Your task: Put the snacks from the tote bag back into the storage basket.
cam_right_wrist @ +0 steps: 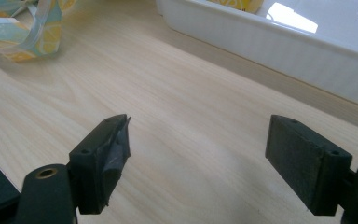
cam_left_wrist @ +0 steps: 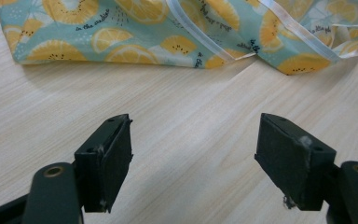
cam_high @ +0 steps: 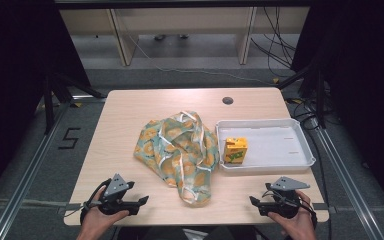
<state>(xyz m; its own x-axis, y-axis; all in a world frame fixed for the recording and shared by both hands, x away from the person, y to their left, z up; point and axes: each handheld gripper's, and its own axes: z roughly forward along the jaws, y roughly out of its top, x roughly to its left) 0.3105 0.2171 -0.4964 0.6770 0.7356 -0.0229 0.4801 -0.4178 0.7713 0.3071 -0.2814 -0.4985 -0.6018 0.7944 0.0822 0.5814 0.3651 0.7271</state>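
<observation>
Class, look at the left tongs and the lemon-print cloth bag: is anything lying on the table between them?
Nothing visible does. The left tongs stand open over bare table, and the cloth bag lies just beyond them. The white tray with the yellow carton sits off to the bag's other side.

Spread gripper (cam_right_wrist: 198, 154) near white tray (cam_right_wrist: 279, 44)
</observation>
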